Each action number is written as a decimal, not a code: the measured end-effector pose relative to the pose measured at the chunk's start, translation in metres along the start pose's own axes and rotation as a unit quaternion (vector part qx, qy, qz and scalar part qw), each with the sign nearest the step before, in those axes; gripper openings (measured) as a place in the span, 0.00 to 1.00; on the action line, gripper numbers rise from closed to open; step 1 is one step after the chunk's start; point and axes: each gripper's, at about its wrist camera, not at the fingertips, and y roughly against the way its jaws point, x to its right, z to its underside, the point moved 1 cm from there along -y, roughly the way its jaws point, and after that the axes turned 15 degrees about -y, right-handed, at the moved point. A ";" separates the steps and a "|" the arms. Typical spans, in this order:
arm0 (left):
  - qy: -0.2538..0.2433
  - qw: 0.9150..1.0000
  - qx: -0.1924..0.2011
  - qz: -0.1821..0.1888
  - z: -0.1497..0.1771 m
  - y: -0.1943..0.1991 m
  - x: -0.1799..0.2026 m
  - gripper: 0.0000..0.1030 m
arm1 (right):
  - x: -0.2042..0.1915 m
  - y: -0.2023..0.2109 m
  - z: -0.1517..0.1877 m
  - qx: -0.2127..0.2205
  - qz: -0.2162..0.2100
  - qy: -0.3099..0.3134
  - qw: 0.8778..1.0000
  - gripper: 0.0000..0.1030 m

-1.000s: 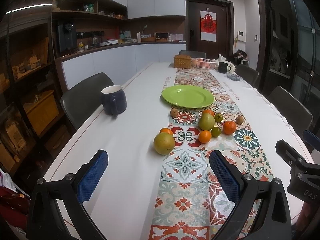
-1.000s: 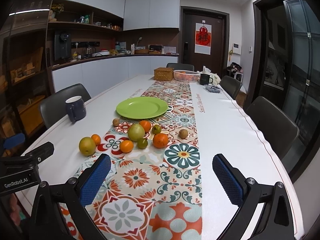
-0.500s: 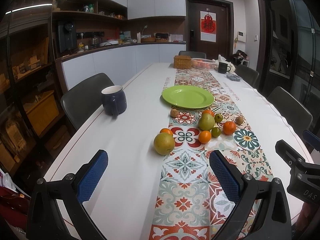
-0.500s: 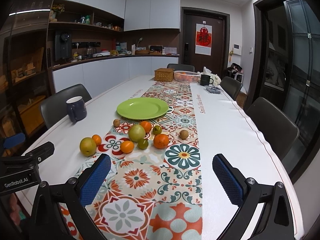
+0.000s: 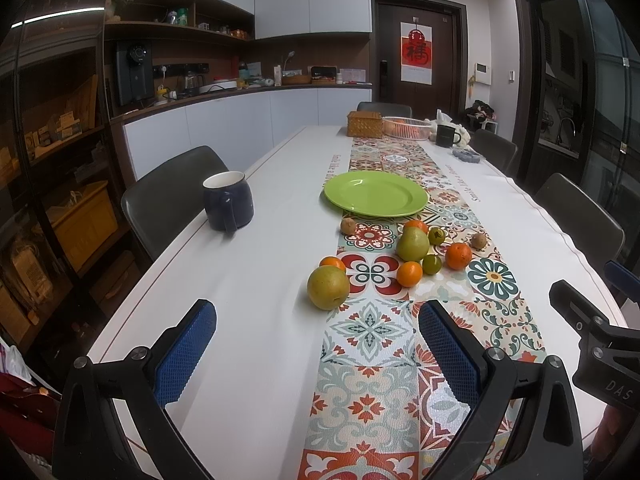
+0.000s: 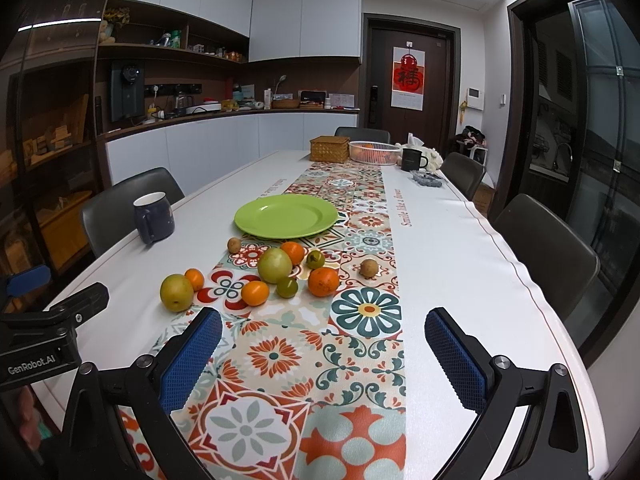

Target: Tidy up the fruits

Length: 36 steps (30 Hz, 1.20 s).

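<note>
Above the table [image 5: 248, 280], left gripper [image 5: 316, 344] and right gripper [image 6: 324, 352] gape near fruit [image 6: 274, 266].

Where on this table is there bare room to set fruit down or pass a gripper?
Free: the green plate, and the white cloth between the navy mug and the patterned runner; also the cloth right of the runner. Crowded: the fruit cluster around the large pear, just before the plate.

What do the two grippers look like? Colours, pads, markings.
Both match: black plastic frames with silver bolts and blue mesh-textured finger pads. The left gripper body reads "GenRobot.AI" in the right wrist view; the right gripper shows "DAS" in the left. No cables or sleeves visible.
</note>
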 end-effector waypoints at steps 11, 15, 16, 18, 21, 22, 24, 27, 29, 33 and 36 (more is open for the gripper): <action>0.000 1.000 0.000 0.001 0.000 0.000 0.000 1.00 | 0.000 0.000 0.000 0.000 0.001 0.000 1.000 0.99; 0.000 1.000 0.001 0.000 0.000 0.000 0.000 1.00 | 0.000 0.000 0.000 0.000 0.000 0.000 1.000 0.99; 0.000 1.000 0.000 0.000 0.000 0.000 0.000 1.00 | 0.000 -0.001 0.000 0.000 0.000 0.000 1.000 0.99; 0.000 1.000 0.000 0.001 0.000 -0.001 0.000 1.00 | 0.000 -0.001 0.001 -0.001 0.000 0.000 1.000 0.99; -0.001 1.000 0.000 0.001 0.000 -0.001 0.000 1.00 | -0.001 -0.002 0.002 -0.002 0.000 0.001 1.000 0.99; -0.001 1.000 -0.001 0.002 -0.001 -0.001 0.000 1.00 | -0.003 -0.003 0.002 -0.003 0.000 0.002 1.000 0.99; -0.001 1.000 -0.001 0.003 -0.001 0.000 0.000 1.00 | -0.005 -0.003 0.003 -0.005 -0.001 0.003 1.000 0.99; -0.002 1.000 -0.003 0.005 -0.001 -0.002 0.000 1.00 | -0.007 -0.005 0.003 -0.008 -0.004 0.007 1.000 0.99; -0.004 1.000 -0.003 0.006 -0.002 -0.003 0.000 1.00 | -0.009 -0.008 0.003 -0.009 -0.008 0.012 1.000 0.99; -0.008 1.000 -0.003 0.007 0.000 -0.011 -0.003 1.00 | -0.016 -0.015 0.003 -0.007 -0.020 0.031 0.999 0.99; -0.013 1.000 -0.004 0.006 -0.001 -0.018 -0.004 0.99 | -0.022 -0.022 0.002 -0.009 -0.030 0.041 0.999 0.99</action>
